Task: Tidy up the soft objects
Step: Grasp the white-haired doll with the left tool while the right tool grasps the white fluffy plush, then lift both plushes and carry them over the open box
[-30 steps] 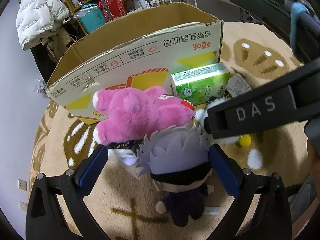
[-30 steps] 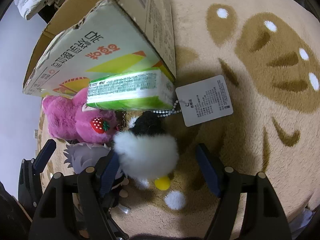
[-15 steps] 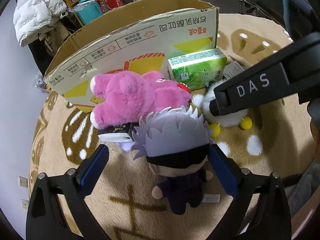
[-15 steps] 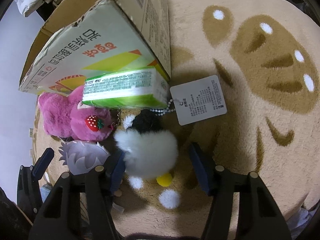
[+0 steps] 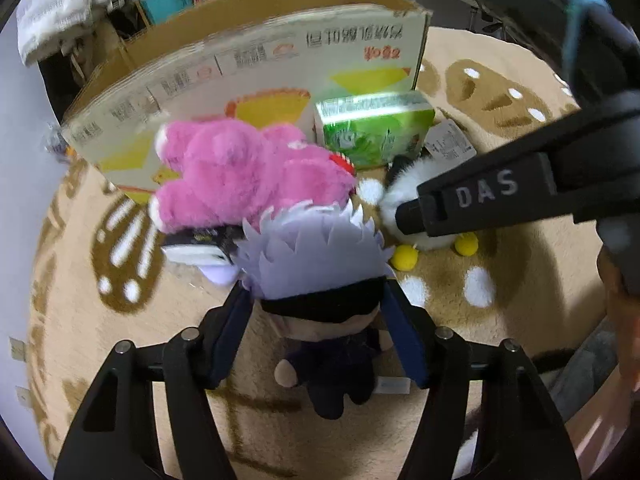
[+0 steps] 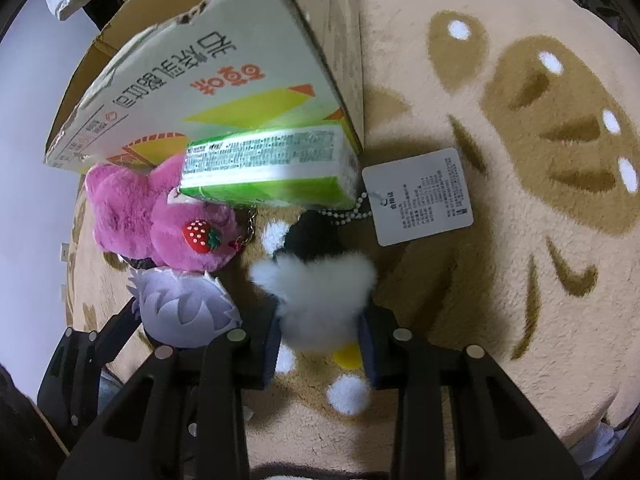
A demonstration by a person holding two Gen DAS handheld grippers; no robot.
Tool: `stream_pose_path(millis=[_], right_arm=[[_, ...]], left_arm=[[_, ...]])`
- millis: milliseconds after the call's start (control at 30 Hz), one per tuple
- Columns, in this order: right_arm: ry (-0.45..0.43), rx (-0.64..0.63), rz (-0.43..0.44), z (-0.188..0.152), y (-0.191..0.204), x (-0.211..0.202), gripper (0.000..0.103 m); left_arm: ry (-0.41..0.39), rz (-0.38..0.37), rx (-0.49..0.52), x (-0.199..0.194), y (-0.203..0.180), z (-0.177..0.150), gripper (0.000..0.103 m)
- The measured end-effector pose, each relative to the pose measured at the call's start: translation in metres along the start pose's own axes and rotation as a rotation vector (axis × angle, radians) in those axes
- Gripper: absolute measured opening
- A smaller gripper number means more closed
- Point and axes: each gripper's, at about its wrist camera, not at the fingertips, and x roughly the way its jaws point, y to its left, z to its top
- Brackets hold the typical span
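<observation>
My left gripper (image 5: 320, 332) is shut on a doll with spiky lavender hair (image 5: 316, 252), gripping its head at the black blindfold. My right gripper (image 6: 320, 340) is shut on a fluffy white plush (image 6: 320, 292) with a black top and yellow feet; it also shows in the left wrist view (image 5: 396, 196). A pink plush bear (image 5: 240, 176) with a strawberry lies against the cardboard box (image 5: 256, 68). The doll's hair shows in the right wrist view (image 6: 180, 308), as does the bear (image 6: 152, 216).
A green tissue pack (image 5: 372, 128) leans on the box wall; it also shows in the right wrist view (image 6: 268, 168). A white tag (image 6: 420, 196) on a bead chain lies on the beige patterned rug (image 6: 520, 240). Shelves and a white jacket (image 5: 68, 4) stand behind the box.
Both grippers have closed: the left onto the lavender-haired doll's head, the right onto the white plush. Both views moved slightly closer to the toys.
</observation>
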Motion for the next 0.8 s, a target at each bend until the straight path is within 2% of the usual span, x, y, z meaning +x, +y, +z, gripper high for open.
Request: stream_pose_path(millis=[100,267,333,433,633,800], right_arm=[[-0.002,0.005,0.003,-0.003,0.002,0.001,0.034],[-0.001,-0.005,-0.002,0.000,-0.005,0.001,0.034],[-0.004,-0.008,0.005,0.002,-0.004,0.001,0.037],[-0.016,-0.015,0.029,0.004,-0.001,0.002,0.038],[-0.041,-0.040,0.039,0.004,0.006,0.000,0.030],[-0.086,-0.057,0.065,0.001,0.010,-0.014,0.029]], left_arm=[[0.028,-0.021,-0.011,0.007,0.001,-0.001,0.057],[0.022,-0.023,-0.007,0.007,0.001,-0.001,0.055],[0.021,-0.027,-0.012,0.006,0.000,-0.002,0.054],[0.014,-0.027,-0.015,0.002,0.000,-0.003,0.052],[-0.024,-0.018,-0.023,-0.011,0.004,-0.003,0.049],[-0.079,-0.023,-0.072,-0.038,0.019,-0.006,0.048]])
